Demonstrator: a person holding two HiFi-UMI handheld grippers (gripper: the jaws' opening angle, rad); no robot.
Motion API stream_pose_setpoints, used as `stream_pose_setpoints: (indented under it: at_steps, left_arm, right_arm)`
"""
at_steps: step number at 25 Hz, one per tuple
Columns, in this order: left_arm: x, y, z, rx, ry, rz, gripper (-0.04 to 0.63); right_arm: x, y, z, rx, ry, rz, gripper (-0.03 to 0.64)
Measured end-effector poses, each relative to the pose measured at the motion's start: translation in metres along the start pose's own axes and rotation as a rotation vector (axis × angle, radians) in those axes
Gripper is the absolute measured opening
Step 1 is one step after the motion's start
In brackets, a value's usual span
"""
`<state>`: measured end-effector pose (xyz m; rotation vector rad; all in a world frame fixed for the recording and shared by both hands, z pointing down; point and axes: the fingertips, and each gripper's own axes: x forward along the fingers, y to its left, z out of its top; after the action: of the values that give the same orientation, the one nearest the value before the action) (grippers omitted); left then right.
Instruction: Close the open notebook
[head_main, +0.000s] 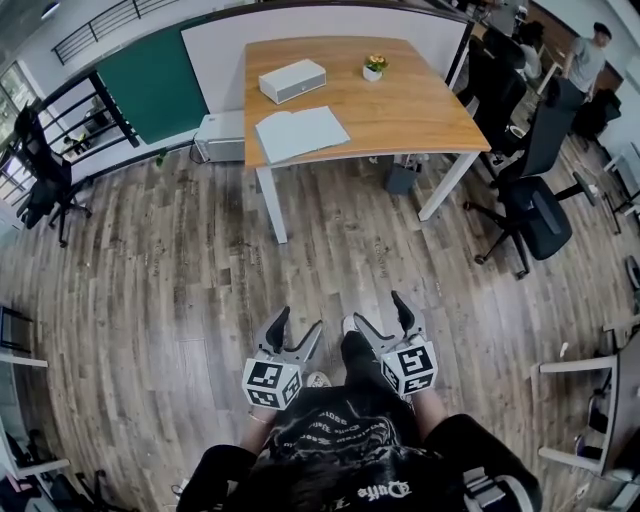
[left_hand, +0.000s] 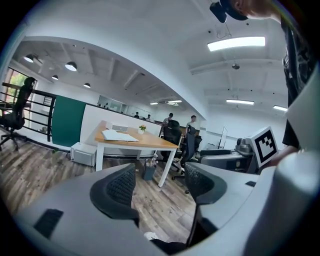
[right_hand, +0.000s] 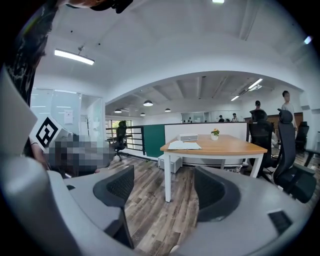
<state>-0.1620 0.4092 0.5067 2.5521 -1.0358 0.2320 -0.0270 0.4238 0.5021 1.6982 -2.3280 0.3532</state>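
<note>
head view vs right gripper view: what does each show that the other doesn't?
Only head view: both tools from above, the left hand-held gripper and the right hand-held gripper, jaws apart and empty, well short of the table. Only right gripper view: the ceiling light. Both: the wooden table with the open notebook, grey box and potted plant.
</note>
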Motion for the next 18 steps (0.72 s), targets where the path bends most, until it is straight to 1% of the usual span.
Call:
stream_pose_setpoints:
  at_steps: [3,5,9,14,16,18]
  left_arm:
    - [0.017,0.004,0.006,0.014,-0.001,0.009,0.322]
    - [0.030,0.009,0.009,0.022,0.006,0.028,0.322]
    - [0.064,0.023,0.020,0.004,0.008,0.076,0.322]
    - [0.108,0.047,0.045,0.011,-0.009,0.207,0.322]
    - [0.126,0.051,0.053,0.002,-0.011,0.225,0.322]
    - [0.145,0.055,0.061,-0.014,-0.016,0.240,0.322]
  right_arm:
    - [0.014,-0.012,0.000,0.011,0.011,0.015,0.364]
    - [0.027,-0.019,0.000,0.007,0.023,0.044,0.364]
    - [0.061,-0.045,0.008,-0.022,0.045,0.104,0.364]
    - [0.108,-0.081,0.026,-0.042,0.057,0.190,0.350]
    - [0.126,-0.095,0.033,-0.061,0.063,0.223,0.347]
    - [0.143,-0.111,0.041,-0.073,0.062,0.234,0.346]
